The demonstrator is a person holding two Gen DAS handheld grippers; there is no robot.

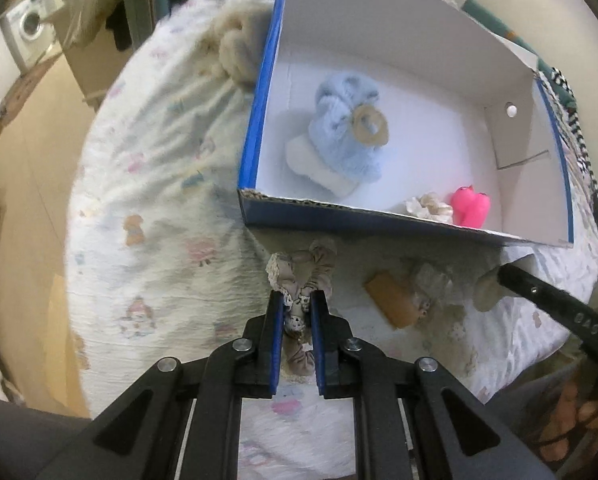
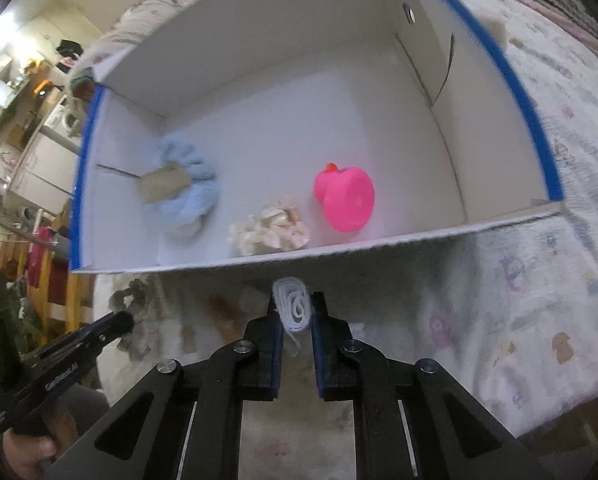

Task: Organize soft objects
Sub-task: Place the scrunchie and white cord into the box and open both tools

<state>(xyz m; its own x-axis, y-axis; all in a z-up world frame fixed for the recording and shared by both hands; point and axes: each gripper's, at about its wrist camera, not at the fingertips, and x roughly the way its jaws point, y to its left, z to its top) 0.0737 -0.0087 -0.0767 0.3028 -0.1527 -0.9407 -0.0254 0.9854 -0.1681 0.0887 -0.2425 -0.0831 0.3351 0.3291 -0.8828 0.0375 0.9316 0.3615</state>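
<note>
A white cardboard box with blue edges [image 1: 255,132] [image 2: 539,132] lies on a patterned bed cover. Inside are a light-blue fluffy item with a tan tag [image 1: 345,136] [image 2: 187,192], a cream scrunchie [image 1: 429,208] [image 2: 269,232] and a pink rubber duck [image 1: 471,206] [image 2: 345,198]. My left gripper [image 1: 298,300] is shut on a beige lace-trimmed scrunchie [image 1: 303,272], just in front of the box's near wall. My right gripper [image 2: 295,306] is shut on a small white folded cloth [image 2: 293,308], also just before the near wall.
A tan block [image 1: 391,300] and a greyish soft item [image 1: 431,280] lie on the bed cover [image 1: 159,208] between the grippers. A fluffy cream toy [image 1: 239,52] lies left of the box. The bed edge drops off at left; a washing machine [image 1: 29,28] stands beyond.
</note>
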